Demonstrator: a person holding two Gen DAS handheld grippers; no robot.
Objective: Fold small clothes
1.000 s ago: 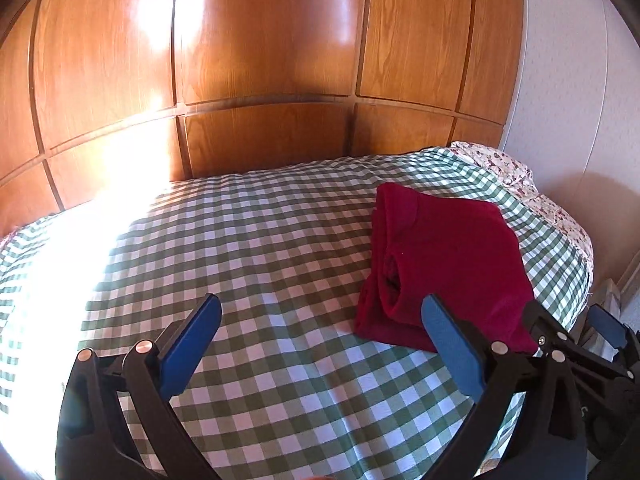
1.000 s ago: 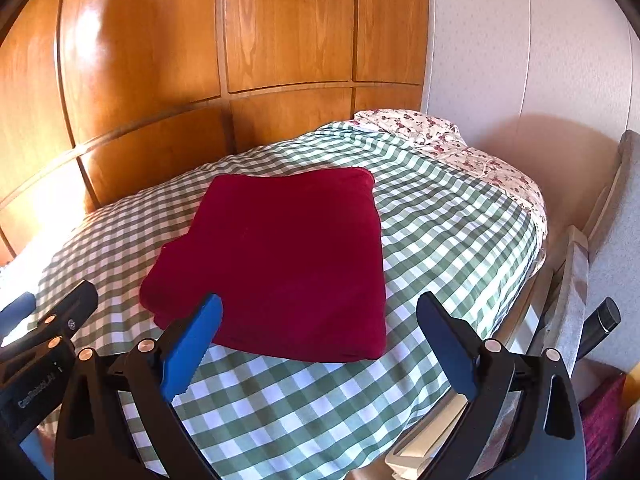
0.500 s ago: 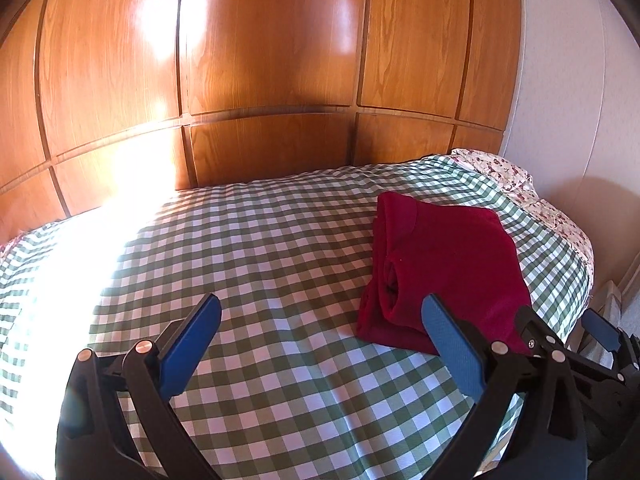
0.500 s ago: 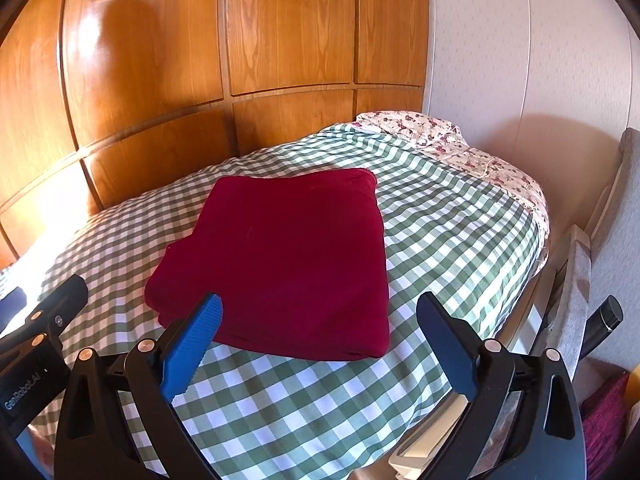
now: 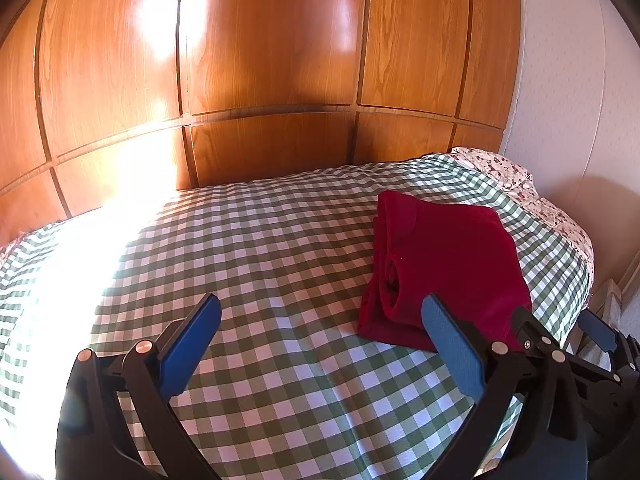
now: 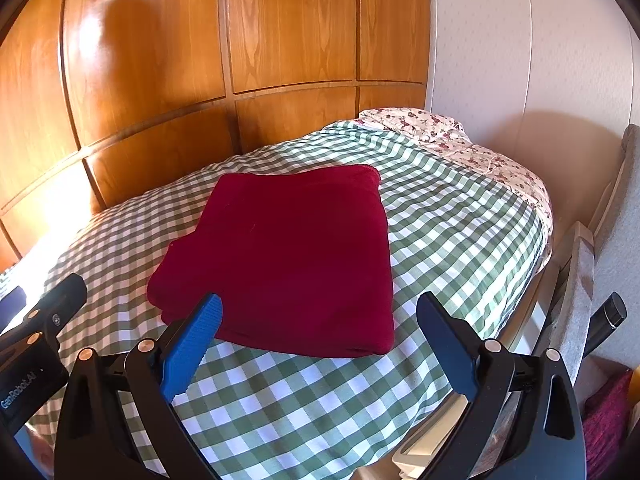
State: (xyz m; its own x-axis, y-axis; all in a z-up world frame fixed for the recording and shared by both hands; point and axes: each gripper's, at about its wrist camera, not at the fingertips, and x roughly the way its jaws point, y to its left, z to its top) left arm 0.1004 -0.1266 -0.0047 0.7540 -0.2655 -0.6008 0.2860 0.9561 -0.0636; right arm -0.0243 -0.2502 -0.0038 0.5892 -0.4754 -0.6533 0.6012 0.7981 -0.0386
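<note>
Garment: a dark red knitted top, already folded into a thick, roughly square packet, lying flat on the checked bedspread toward the bed's right side.
Right gripper: hangs just short of the packet's near edge, jaws wide apart, nothing between them; its left blue pad overlaps that edge in the right wrist view, though contact cannot be told.
Left gripper: over bare bedspread to the left of the garment, jaws wide apart and empty; the packet's layered open side faces it.
Step in hand: judging by the neat packet, folding of this piece looks finished or one tidy-up short of it; both tools are clear of the cloth.
Next move: likely either a last press to flatten the loose left-side layers, or leaving this piece and fetching another. No other garment shows on the bed.
Farther back: a floral pillow at the bed's far right corner, then the wood-panelled wall.
</note>
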